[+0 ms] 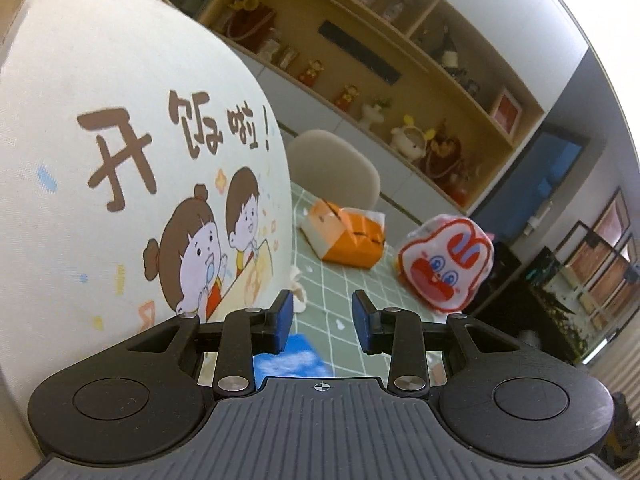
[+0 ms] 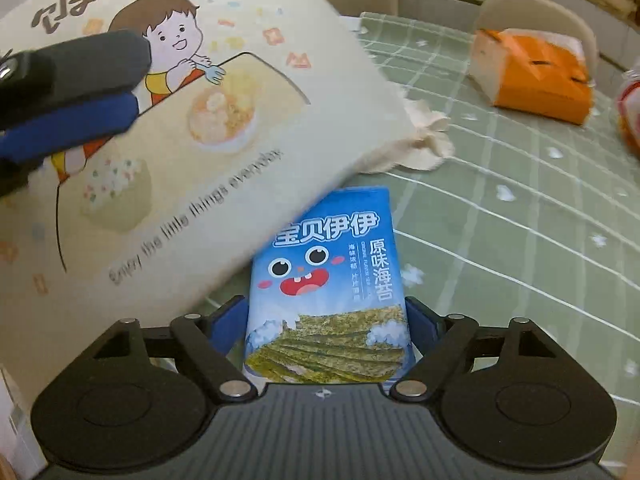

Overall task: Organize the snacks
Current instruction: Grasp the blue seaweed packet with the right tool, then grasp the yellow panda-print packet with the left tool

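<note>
My right gripper (image 2: 326, 320) is shut on a blue seaweed snack pack (image 2: 326, 288), held just in front of the cream cartoon-printed fabric bag (image 2: 160, 128). The pack's top shows in the left wrist view (image 1: 292, 358) under my left gripper (image 1: 322, 320), which is open and empty beside the bag (image 1: 120, 160). The left gripper's fingers (image 2: 80, 80) show at the left of the right wrist view, over the bag. An orange snack pack (image 1: 348, 236) and a red-and-white rabbit-face pack (image 1: 446, 262) lie on the table further off.
The table has a green checked cloth (image 2: 500, 220). The orange pack (image 2: 536, 76) lies at its far right. Beige chairs (image 1: 334, 168) stand behind the table, with a shelf of toys (image 1: 420, 136) on the wall beyond.
</note>
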The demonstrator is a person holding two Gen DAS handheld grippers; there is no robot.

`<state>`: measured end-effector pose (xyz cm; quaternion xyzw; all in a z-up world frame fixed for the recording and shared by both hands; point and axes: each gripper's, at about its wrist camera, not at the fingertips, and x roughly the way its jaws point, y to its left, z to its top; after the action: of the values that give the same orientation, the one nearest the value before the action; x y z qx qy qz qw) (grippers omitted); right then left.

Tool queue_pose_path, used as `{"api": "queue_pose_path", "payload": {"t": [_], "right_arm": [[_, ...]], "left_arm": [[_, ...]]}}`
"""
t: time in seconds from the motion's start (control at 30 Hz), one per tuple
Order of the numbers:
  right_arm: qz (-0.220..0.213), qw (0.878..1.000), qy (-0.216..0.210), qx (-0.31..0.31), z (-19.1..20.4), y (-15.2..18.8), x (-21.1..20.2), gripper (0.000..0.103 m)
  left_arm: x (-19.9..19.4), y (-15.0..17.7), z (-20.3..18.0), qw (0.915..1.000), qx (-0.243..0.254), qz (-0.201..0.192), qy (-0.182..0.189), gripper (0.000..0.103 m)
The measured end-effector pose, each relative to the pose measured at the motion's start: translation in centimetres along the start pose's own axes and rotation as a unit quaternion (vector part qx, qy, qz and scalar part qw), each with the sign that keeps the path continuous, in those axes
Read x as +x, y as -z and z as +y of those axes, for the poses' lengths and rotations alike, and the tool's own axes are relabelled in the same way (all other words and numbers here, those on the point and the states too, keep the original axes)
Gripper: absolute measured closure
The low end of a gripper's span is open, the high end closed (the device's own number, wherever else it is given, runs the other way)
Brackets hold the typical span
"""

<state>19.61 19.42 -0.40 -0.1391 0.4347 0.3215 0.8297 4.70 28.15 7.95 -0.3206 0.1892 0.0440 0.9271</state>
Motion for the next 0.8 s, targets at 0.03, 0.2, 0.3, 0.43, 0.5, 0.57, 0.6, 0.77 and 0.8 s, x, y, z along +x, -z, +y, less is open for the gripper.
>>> {"api": "queue_pose_path", "payload": {"t": [0.03, 0.2, 0.3, 0.43, 0.5, 0.57, 0.6, 0.77, 0.8], "right_arm": [[-0.006, 1.0, 0.011, -0.004, -0.2, 0.6, -1.0, 0.023], [-0.056, 0.996, 0.06, 0.017, -3.2, 4.4, -7.5, 0.023], [-0.075, 0.993, 0.076, 0.046, -5.0, 8.3, -11.6, 0.023], [-0.073, 0.991, 0.078, 0.08, -6.9, 13.7, -14.0, 0.019], [-0.068, 0.992, 0.064, 0.09, -7.4, 15.9, -14.5, 0.019], [-0.074, 0.991, 0.053, 0.097, -7.9, 17.8, -15.1, 0.019], [-0.081, 0.99, 0.055, 0.098, -8.1, 18.5, -15.5, 0.018], [-0.111, 0.989, 0.063, 0.08, -8.6, 21.5, -17.0, 0.018], [-0.117, 0.988, 0.06, 0.082, -8.9, 22.0, -17.2, 0.018]], "left_arm": [[0.2, 0.1, 0.0, 1.0, -0.001, 0.002, 0.0, 0.067], [1.4, 1.2, -1.0, 0.9991, 0.026, 0.032, 0.003, 0.067], [2.8, 2.2, -2.0, 0.9955, 0.048, 0.079, 0.018, 0.067], [4.6, 4.4, -3.7, 0.9885, 0.091, 0.12, 0.018, 0.067], [5.6, 5.9, -4.2, 0.9841, 0.106, 0.142, 0.006, 0.067], [6.1, 7.4, -4.5, 0.979, 0.116, 0.168, 0.0, 0.067], [6.2, 8.2, -4.6, 0.9763, 0.12, 0.18, -0.003, 0.067], [4.4, 10.6, -4.0, 0.9728, 0.118, 0.198, -0.019, 0.066], [4.0, 10.9, -3.9, 0.9739, 0.112, 0.196, -0.019, 0.066]]}}
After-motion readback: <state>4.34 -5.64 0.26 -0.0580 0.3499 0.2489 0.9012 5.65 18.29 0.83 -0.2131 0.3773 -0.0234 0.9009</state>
